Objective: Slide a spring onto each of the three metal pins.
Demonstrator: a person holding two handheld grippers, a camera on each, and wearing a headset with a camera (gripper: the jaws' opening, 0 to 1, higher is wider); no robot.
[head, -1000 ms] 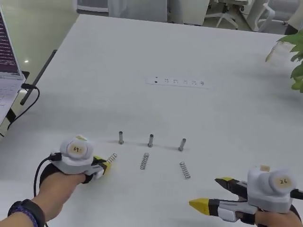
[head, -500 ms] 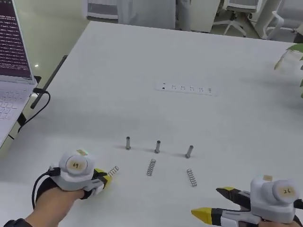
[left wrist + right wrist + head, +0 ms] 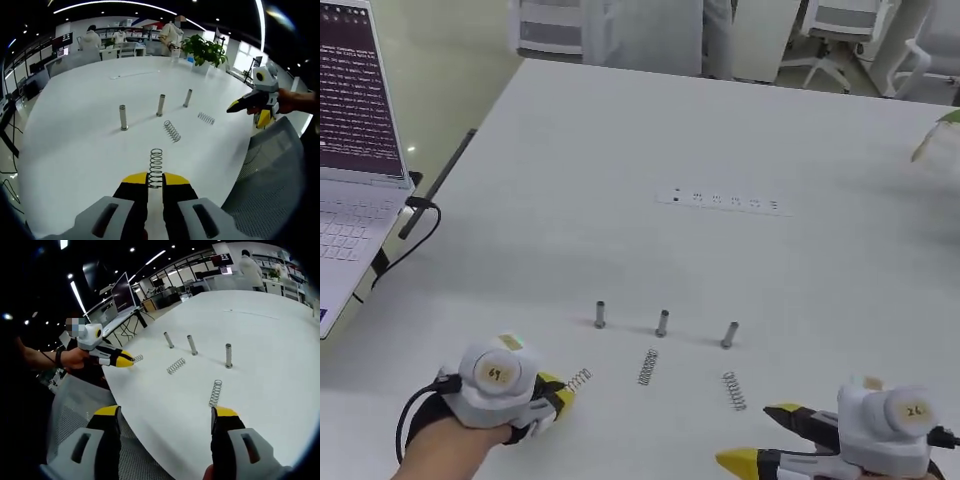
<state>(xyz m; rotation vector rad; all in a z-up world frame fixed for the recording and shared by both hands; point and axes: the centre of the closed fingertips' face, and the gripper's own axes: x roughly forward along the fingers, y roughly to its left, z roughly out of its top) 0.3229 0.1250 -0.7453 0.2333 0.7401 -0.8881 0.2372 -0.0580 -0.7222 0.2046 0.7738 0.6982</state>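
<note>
You're working in an open-plan office: a laptop point(image 3: 350, 150) sits at the left edge of your long white bench point(image 3: 620, 150), swivel chairs point(image 3: 830, 40) stand beyond its far edge, and a potted plant point(image 3: 202, 50) stands under ceiling spotlights.

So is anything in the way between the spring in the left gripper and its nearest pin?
Nothing visible does: only bare white table lies between the small coiled steel spring and the leftmost upright metal pin.
</note>
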